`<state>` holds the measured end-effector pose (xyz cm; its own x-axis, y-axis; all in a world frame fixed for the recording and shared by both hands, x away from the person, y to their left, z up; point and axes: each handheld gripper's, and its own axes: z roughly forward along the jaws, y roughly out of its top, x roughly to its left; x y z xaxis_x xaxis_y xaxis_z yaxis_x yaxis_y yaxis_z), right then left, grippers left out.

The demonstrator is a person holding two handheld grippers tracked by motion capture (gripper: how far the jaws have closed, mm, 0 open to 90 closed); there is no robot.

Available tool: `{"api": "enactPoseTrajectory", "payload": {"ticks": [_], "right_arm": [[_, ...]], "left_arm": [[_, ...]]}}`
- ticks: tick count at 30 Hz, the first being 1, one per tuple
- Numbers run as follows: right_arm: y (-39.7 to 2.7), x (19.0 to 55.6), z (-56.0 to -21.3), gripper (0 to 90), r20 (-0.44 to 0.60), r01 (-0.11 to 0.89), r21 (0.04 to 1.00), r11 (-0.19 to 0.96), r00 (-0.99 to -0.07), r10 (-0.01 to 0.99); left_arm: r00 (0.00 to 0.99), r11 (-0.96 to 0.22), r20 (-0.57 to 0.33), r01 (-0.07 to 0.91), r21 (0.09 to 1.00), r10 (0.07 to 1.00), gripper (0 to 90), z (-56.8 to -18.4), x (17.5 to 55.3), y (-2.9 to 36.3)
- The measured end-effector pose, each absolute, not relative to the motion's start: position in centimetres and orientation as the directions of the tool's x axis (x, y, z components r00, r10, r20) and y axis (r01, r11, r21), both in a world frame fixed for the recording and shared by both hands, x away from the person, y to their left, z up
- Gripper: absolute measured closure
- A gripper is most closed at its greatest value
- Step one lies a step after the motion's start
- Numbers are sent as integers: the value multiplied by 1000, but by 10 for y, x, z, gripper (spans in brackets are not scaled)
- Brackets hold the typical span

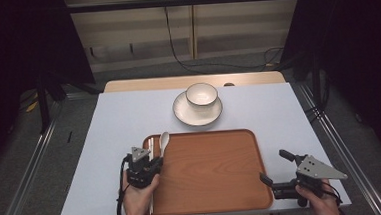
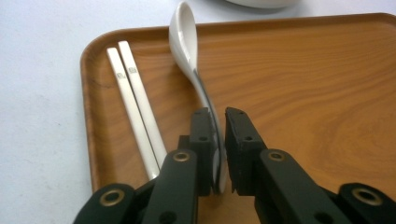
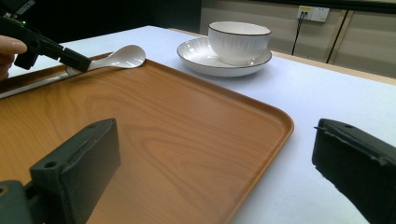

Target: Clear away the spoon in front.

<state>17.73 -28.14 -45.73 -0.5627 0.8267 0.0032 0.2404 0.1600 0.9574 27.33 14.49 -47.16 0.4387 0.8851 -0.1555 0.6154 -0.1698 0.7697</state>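
I observe my left claw [image 2: 216, 140] clamped on the spoon [image 2: 187, 42] handle at the tray's [image 1: 218, 186] near-left; my right claw [image 3: 215, 172] stands open.

White bowl [image 1: 201, 94] sits on a plate [image 1: 184, 114]; chopsticks [image 2: 133, 98] lie in the tray [image 1: 222, 175].

Table [image 1: 106, 157]: covered in a pale blue-white sheet, with a light wooden edge [image 1: 127, 85] exposed along the far side. Floor [image 1: 26, 162]: grey, crossed by metal rails [image 1: 24, 172] at both sides of the table, with a black cable [image 1: 211, 65] laid over it and led up the back wall. Back wall [image 1: 244, 29]: panelled in pale beige wood, fitted with a white socket [image 3: 314, 13] near the top, crossed by a dark bar [image 1: 182, 2], and flanked by black curtains [image 1: 19, 48] left and right.
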Motion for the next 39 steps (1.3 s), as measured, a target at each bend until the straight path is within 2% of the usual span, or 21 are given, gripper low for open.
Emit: {"api": "enactPoseTrajectory", "payload": {"ticks": [11, 14, 17, 20, 22, 25, 26, 29, 34, 36, 39], "right_arm": [[-281, 177, -457, 6, -1, 236, 958, 161, -561, 828], [-282, 177, -457, 6, -2, 237, 957, 165, -565, 825], [-282, 178, -457, 6, -1, 237, 958, 164, -565, 825], [-282, 177, -457, 6, -4, 235, 958, 165, -562, 827], [-282, 178, -457, 6, -3, 235, 958, 165, -565, 825], [-282, 178, -457, 6, -1, 238, 957, 164, -564, 826], [-282, 178, -457, 6, -3, 237, 958, 164, -562, 827], [-282, 178, -457, 6, 0, 236, 958, 161, -563, 826], [-282, 179, -457, 6, 10, 243, 958, 153, -560, 828], [-282, 178, -457, 6, 5, 240, 958, 155, -557, 831], [-282, 178, -457, 6, 2, 235, 959, 156, -559, 829]], "left_arm": [[449, -165, -176, 623, 765, 876, 805, -471, 275, 147], [474, -174, -159, 583, 794, 866, 803, -469, 272, 146], [473, -165, -175, 593, 788, 864, 756, -470, 273, 147], [481, -167, -166, 574, 802, 861, 752, -469, 272, 147], [495, -168, -166, 561, 810, 853, 692, -468, 272, 148], [516, -160, -174, 540, 826, 839, 671, -467, 273, 150], [516, -160, -174, 540, 826, 839, 640, -467, 273, 150], [513, -131, -180, 512, 849, 839, 468, -465, 275, 152], [504, -125, -153, 475, 871, 850, 267, -461, 283, 153], [496, -133, -153, 495, 859, 855, 182, -459, 288, 153], [513, -126, -161, 479, 869, 843, 133, -458, 294, 154]]}}
